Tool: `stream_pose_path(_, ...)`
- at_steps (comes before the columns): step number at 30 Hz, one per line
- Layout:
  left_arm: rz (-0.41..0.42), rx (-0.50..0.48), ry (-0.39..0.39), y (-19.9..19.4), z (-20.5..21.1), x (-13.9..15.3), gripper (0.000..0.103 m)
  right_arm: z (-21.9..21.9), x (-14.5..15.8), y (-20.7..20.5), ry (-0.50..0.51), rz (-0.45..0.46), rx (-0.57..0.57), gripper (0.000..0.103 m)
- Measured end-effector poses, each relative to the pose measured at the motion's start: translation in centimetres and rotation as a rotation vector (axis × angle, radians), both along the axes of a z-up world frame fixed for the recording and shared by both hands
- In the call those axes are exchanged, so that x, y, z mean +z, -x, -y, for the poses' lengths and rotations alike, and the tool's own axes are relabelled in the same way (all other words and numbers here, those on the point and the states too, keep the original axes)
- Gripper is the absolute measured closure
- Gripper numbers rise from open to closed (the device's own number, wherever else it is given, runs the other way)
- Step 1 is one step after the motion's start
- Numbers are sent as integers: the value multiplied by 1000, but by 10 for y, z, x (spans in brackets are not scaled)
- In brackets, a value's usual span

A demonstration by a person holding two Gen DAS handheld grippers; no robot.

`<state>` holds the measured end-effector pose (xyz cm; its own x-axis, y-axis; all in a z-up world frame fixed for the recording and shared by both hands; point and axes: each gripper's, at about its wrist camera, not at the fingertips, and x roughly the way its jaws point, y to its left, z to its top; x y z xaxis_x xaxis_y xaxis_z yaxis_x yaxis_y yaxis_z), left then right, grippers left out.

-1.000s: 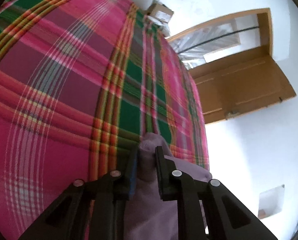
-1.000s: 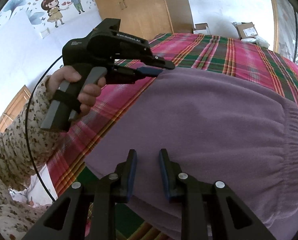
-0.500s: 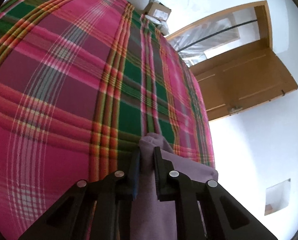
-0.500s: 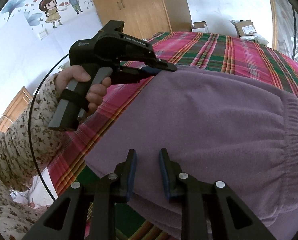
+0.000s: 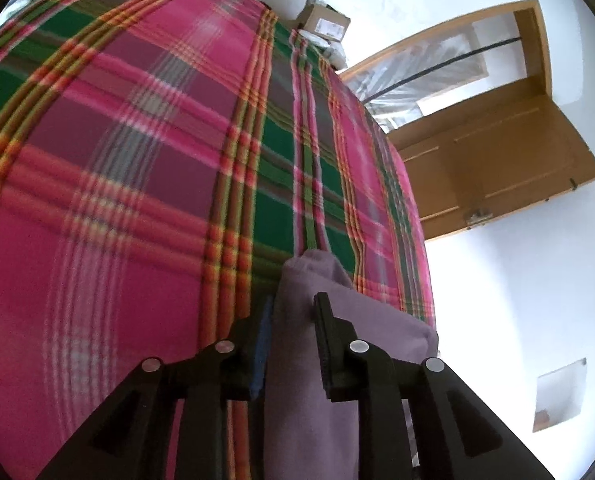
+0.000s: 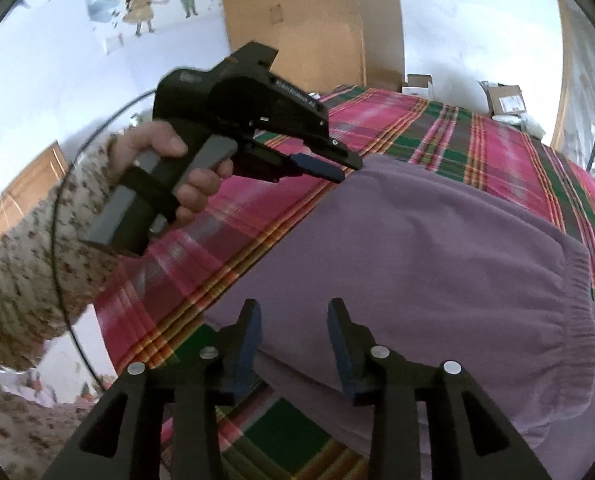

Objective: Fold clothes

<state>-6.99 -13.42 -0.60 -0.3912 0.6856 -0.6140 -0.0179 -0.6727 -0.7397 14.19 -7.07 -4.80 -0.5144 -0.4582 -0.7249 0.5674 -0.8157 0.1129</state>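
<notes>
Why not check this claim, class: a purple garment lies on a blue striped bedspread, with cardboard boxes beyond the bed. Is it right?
Not quite. The bedspread under the purple garment is pink and green plaid, not blue striped, as the right wrist view shows. The cardboard boxes beyond the bed are there.

No lettering can be read anywhere in either view. White print on the black body of the left gripper (image 6: 339, 168), at 11 o'clock in the right wrist view, is blurred beyond reading. Shipping labels on a cardboard box (image 5: 324, 24) at 12 o'clock past the bed, and on another box (image 6: 505, 100) at 2 o'clock, are too small.
</notes>
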Motion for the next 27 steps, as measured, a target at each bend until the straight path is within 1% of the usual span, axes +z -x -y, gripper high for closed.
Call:
stream_pose_path(3, 19, 7, 2, -10, 4, -2, 82, 11, -9, -4, -14, 12, 16, 66)
stream_pose_path(6, 43, 19, -3, -18, 8, -5, 82, 15, -11, -15, 10, 32, 55, 65)
stream_pose_path(10, 49, 25, 0, -29, 11, -6, 82, 19, -7, -25, -17, 12, 67, 65)
stream_pose_path(13, 53, 15, 8, -36, 11, -5, 82, 20, -2, -23, -9, -29, 24, 65)
stream_pose_path(16, 51, 7, 18, -41, 16, -5, 82, 31, -7, -18, -53, -37, 7, 64)
stream_pose_path(18, 52, 11, 17, -44, 19, -6, 82, 41, -12, -18, -94, -45, 10, 56)
stream_pose_path(20, 54, 18, 10, -45, 19, -6, 82, 49, -12, -23, -120, -79, 28, 51)
stream_pose_path(21, 55, 21, 6, -46, 19, -7, 82, 53, -13, -24, -135, -92, 34, 49)
stream_pose_path(22, 55, 24, 2, -46, 19, -7, 78, 57, -14, -24, -148, -96, 27, 49)
stream_pose_path(23, 53, 25, -3, -46, 19, -7, 76, 60, -15, -24, -162, -100, 21, 49)
stream_pose_path(25, 53, 26, -2, -45, 16, -6, 76, 65, -18, -25, -193, -114, -1, 49)
stream_pose_path(27, 54, 28, 8, -43, 13, -4, 75, 66, -19, -23, -204, -123, -26, 49)
